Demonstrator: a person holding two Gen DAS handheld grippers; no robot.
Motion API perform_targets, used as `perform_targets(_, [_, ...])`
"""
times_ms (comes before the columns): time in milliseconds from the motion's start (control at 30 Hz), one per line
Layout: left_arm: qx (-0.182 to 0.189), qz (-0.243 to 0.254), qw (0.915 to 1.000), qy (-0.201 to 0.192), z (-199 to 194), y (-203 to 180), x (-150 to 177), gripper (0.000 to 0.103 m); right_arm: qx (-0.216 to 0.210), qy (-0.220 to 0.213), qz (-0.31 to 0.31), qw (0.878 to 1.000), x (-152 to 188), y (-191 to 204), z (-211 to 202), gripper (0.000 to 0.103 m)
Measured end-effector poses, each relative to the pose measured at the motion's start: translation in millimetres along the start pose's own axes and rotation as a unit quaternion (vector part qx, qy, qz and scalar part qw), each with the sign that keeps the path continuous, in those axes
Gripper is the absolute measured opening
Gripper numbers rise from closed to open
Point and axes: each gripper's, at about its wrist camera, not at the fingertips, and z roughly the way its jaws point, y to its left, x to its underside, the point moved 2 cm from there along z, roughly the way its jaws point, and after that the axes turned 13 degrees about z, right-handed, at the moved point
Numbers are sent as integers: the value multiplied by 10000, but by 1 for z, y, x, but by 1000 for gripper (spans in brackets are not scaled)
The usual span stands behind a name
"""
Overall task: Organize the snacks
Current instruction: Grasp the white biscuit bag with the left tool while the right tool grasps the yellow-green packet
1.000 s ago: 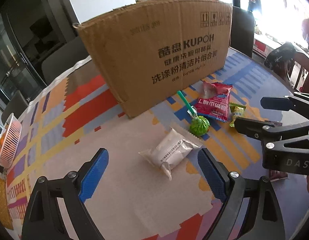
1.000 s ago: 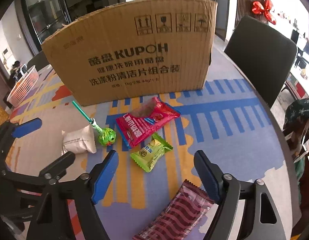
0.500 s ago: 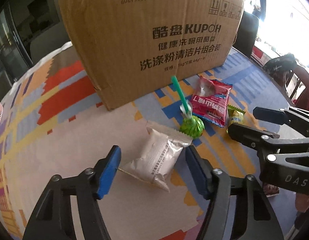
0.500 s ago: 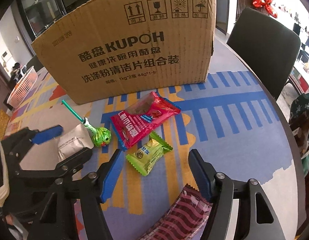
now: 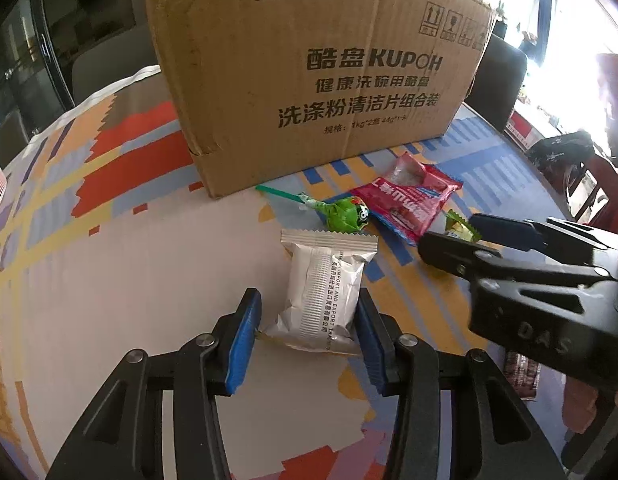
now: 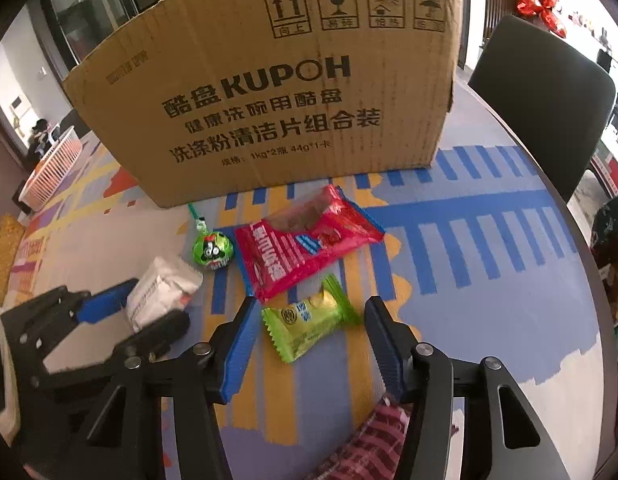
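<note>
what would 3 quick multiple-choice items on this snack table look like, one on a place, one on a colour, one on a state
1. Where does the red packet lie?
A. in front of the cardboard box
B. inside the basket
C. on the chair

2. What colour is the lollipop wrapper?
A. blue
B. green
C. white

3. What sits between the left gripper jaws?
A. nothing
B. the lollipop
C. the white packet

Answers: 1 A, it rests on the tablecloth just before the box front. 2 B, the round head is bright green. 3 C, the blue pads flank the white packet, and the jaws have just been closing on it.
</note>
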Motion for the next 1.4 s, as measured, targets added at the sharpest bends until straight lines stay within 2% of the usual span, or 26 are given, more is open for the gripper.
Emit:
perform_targets(100, [74, -202, 9998, -25, -1, 3, 0, 46, 18, -16, -16, 10000, -4, 2, 2, 52])
perform_targets(333, [98, -464, 9988, -98, -8, 2, 0, 46, -96, -25, -227, 9997, 4, 3, -1, 22])
perform_targets(600, [61, -543, 9983, -196, -19, -10, 1, 46, -581, -40, -97, 9983, 15, -10, -19, 18])
perform_targets(800, [-17, -622, 9975, -325, -31, -13, -1, 46, -568, -204, -205, 9980, 15, -15, -38, 18])
perform_targets(867, [-32, -616, 9975, -345, -34, -14, -2, 46, -615, -211, -191, 9977, 14, -16, -43, 14])
perform_targets(1000, [-120, -650, 9971, -370, -39, -14, 0, 46, -624, -272, -299, 9972, 16, -17, -50, 14])
perform_targets(1100, [-120, -676, 9970, -360, -41, -13, 3, 46, -574, -155, -317, 9977, 20, -17, -47, 17])
perform_targets(1167, [-154, -685, 9970, -324, -40, -12, 7, 46, -612, -148, -320, 9975, 21, -16, -46, 40])
perform_targets(1300, [-130, -752, 9967, -262, -37, -12, 15, 46, -534, -96, -447, 9975, 24, -9, -36, 41])
perform_targets(1400, [-96, -751, 9969, -211, -34, -16, 19, 46, -495, 139, -823, 9953, 29, -5, -27, 41])
